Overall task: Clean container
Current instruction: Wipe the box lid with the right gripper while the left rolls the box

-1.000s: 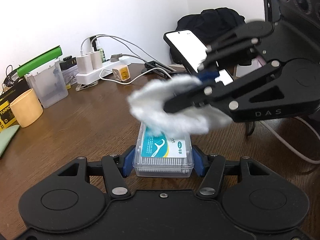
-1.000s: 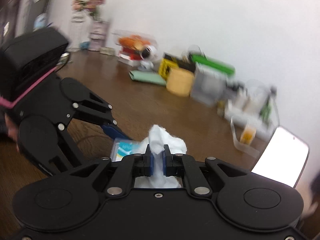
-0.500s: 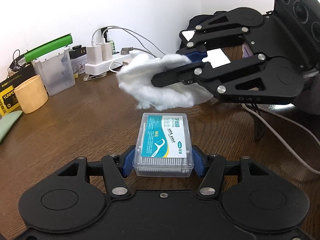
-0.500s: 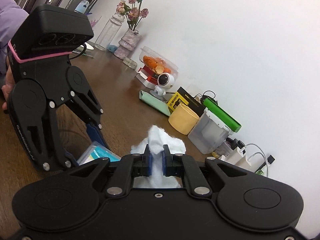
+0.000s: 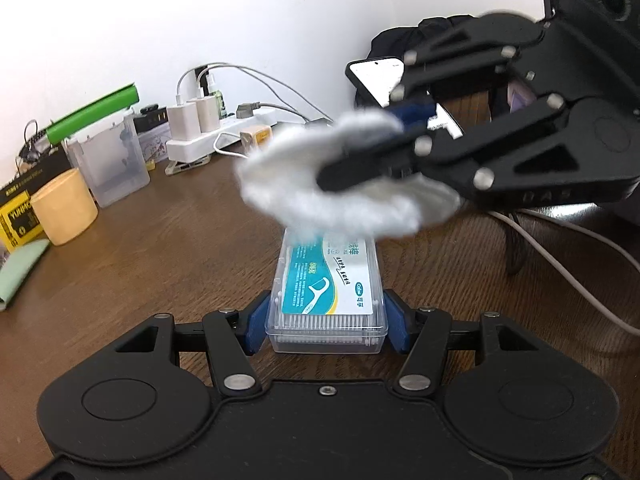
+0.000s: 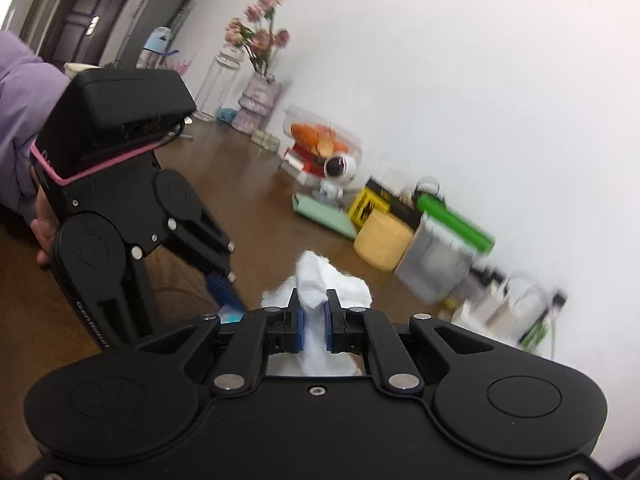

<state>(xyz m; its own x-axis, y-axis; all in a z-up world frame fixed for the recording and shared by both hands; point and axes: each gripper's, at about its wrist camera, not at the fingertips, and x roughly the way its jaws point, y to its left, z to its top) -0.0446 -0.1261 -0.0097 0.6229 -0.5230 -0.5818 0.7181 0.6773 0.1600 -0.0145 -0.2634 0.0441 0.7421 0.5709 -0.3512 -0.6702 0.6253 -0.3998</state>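
Container: a clear, hard plastic box [image 5: 327,288] of floss picks, rectangular and flat, with a glossy teal and white label on its lid; white picks show in rows through the near wall.
Container axis: long side runs straight away from the left gripper, short end facing the camera.
Container place: above the brown wood-grain table [image 5: 160,248], held between the blue pads.
Left gripper [image 5: 326,322]: pads pressed on the box's two long sides, clamping it.
Cloth: a soft, fluffy white wad [image 5: 340,184], rumpled and blurred, over the box's far end; whether it touches the lid I cannot tell.
Right gripper [image 6: 313,320]: jaws nearly together, pinching the cloth.
Beside the box: a matt yellow cup [image 5: 64,212] well to its left, a frosted plastic bin [image 5: 108,164] behind that.
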